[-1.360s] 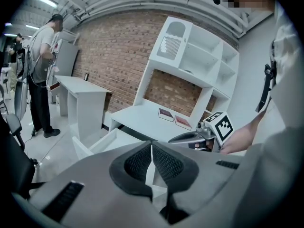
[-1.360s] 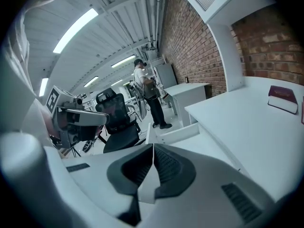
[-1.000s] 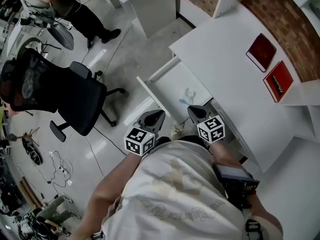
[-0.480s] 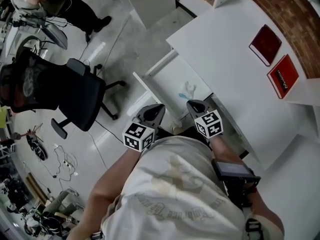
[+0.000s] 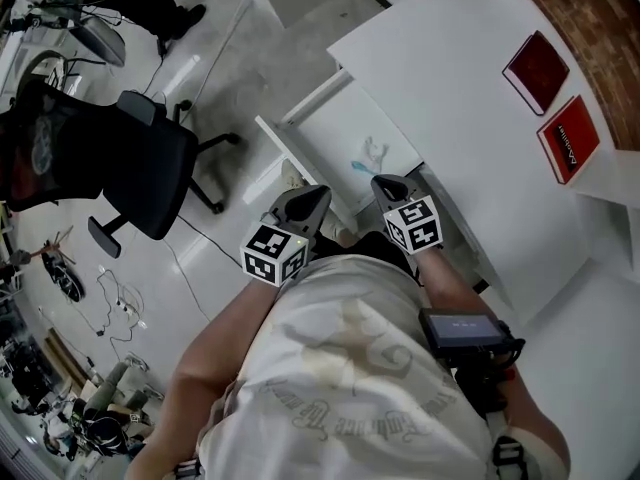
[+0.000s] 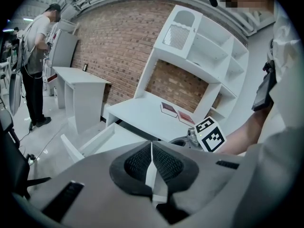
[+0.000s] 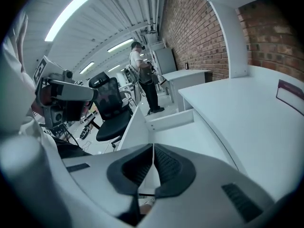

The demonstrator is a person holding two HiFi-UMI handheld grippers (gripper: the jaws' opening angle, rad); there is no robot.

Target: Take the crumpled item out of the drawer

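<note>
The white drawer stands pulled out of the white desk. A small crumpled white and pale blue item lies inside it, toward the desk side. My left gripper hangs over the drawer's near end with its jaws shut and nothing in them. My right gripper is just short of the crumpled item, also shut and empty. In the left gripper view the left gripper has its pads meeting, with the drawer beyond. In the right gripper view the right gripper is shut over the drawer; the item is hidden there.
Two red books lie on the desk's far right. A black office chair stands on the floor left of the drawer. A person stands at another desk farther off. Cables lie on the floor.
Both grippers have sunk a little toward the drawer's near end, the right one more. Their jaws stayed shut and the crumpled item has not moved.
</note>
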